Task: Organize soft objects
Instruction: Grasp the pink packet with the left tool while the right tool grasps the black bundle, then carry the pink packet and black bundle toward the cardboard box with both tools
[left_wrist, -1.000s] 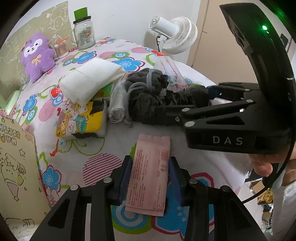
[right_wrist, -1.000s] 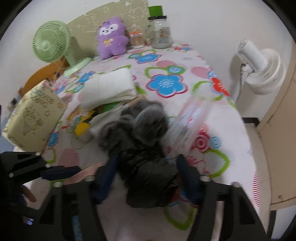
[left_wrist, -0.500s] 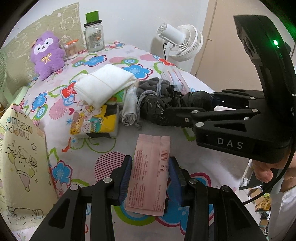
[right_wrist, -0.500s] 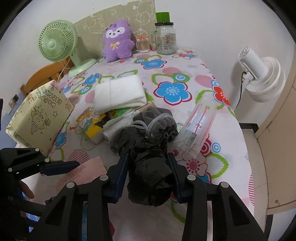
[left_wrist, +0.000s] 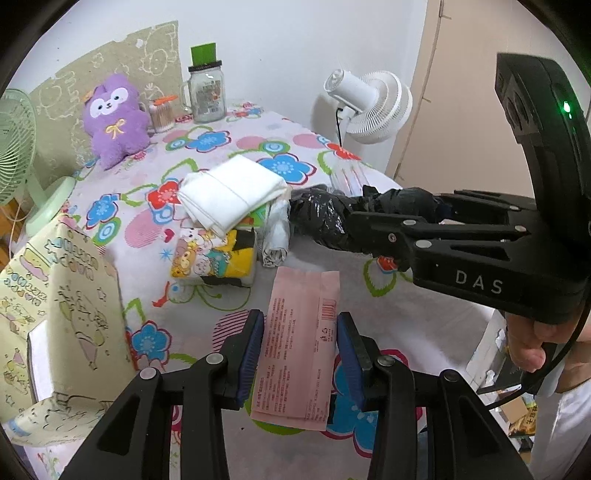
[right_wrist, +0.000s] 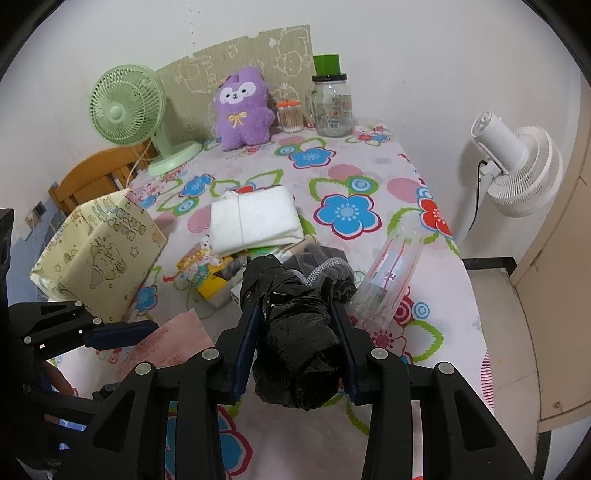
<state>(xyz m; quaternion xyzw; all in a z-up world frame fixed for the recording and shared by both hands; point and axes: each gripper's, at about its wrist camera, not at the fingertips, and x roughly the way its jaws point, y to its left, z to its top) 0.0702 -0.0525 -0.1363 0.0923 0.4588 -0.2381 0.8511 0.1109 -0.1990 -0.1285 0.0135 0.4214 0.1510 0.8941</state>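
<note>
Over floral table | glass jar (right_wrist: 332, 107) upright | contents unclear

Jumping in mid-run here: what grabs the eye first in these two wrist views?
Each gripper holds something: the left gripper is shut on a pink packet, the right gripper on a black plastic bundle, its jaws having just been closing on it. Behind, a purple plush toy sits at the far edge of the flowered tablecloth, beside a green fan.
</note>
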